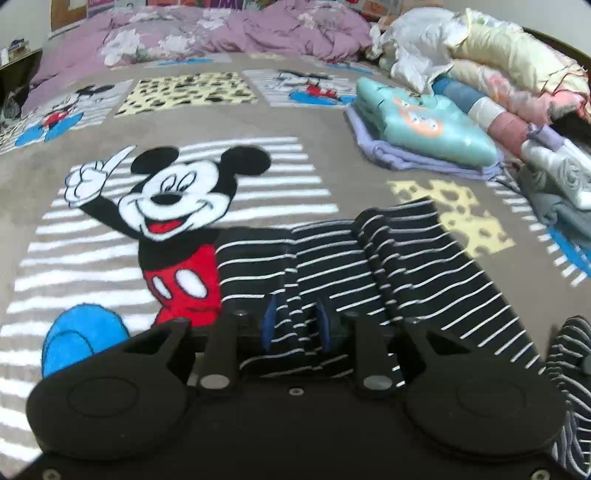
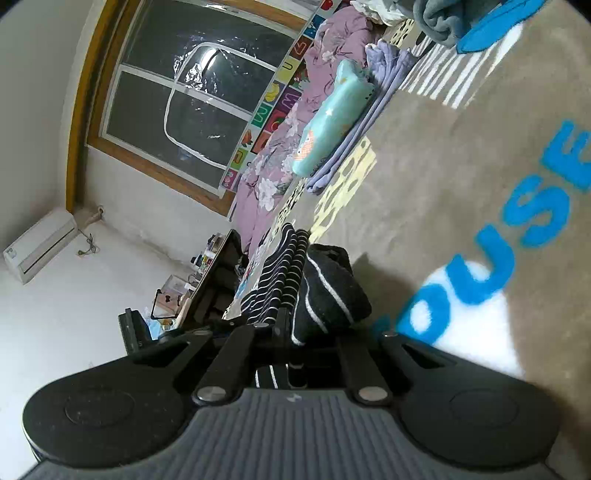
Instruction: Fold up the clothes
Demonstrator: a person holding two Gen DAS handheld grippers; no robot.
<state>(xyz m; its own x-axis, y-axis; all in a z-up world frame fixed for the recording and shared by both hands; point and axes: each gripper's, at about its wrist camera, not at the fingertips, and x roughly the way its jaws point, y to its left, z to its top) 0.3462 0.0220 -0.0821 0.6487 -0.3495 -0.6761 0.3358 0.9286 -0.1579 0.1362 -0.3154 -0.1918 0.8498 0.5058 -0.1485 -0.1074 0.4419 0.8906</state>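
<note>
A black garment with thin white stripes (image 1: 399, 258) lies partly folded on the Mickey Mouse blanket (image 1: 177, 206), reaching from the middle to the lower right. My left gripper (image 1: 295, 326) is shut on its near edge, and the cloth runs between the blue pads (image 1: 266, 321). In the right wrist view, my right gripper (image 2: 295, 332) is rolled on its side and shut on a bunched end of the same striped garment (image 2: 325, 291). The cloth hides its fingertips. Another bunch of the striped cloth (image 1: 569, 354) shows at the lower right of the left wrist view.
A folded teal garment (image 1: 424, 122) rests on a folded lavender one (image 1: 406, 155) at the back right. Loose clothes (image 1: 509, 81) and grey cloth (image 1: 554, 199) are heaped along the right side. A purple duvet (image 1: 221, 33) lies at the back. A window (image 2: 192, 92) and a desk (image 2: 207, 288) stand beyond the bed.
</note>
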